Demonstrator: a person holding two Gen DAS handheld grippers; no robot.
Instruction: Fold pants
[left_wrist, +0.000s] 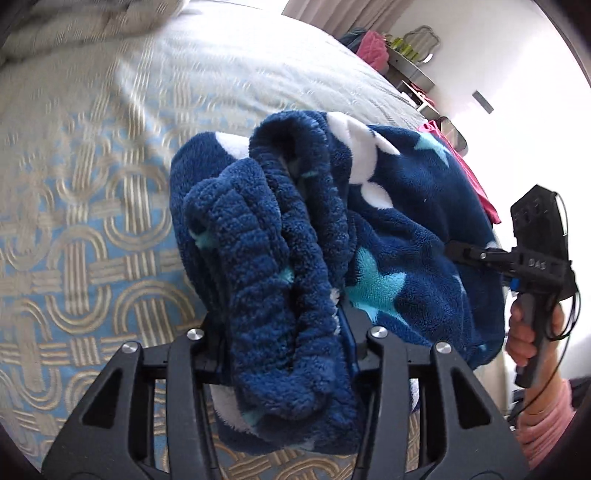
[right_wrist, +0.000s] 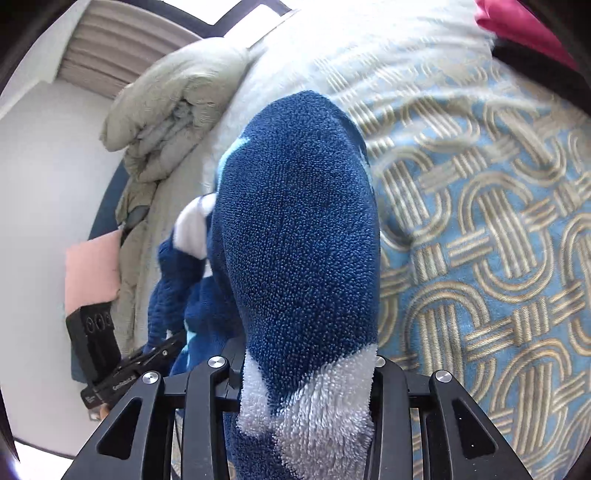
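1. Gripping a bunched, ribbed edge of the pants, the left hand-held gripper has navy fleece packed between its jaws; the fabric fills the gap, so it reads as clenched on the cloth.

2. The right hand-held gripper is likewise clamped on the pants, a thick fold of blue and white pile rising straight out from between its jaws and blocking most of its view.

3. The pants hang between the two tools above the bed, whose blue cover with gold looped pattern shows under and around the fleece; whether any part of the garment rests on the cover cannot be told.

4. In the left wrist view the right hand-held gripper bites the far right edge of the star-printed fleece, a hand in a pink sleeve holding its handle.

5. The held span runs side to side from one tool to the other, so the garment's long axis appears to lie across the person's front, each hand at one end.

6. Judged from this, the next fold turns on carrying both ends together over the bed; neither hand looks nearer to the cover.
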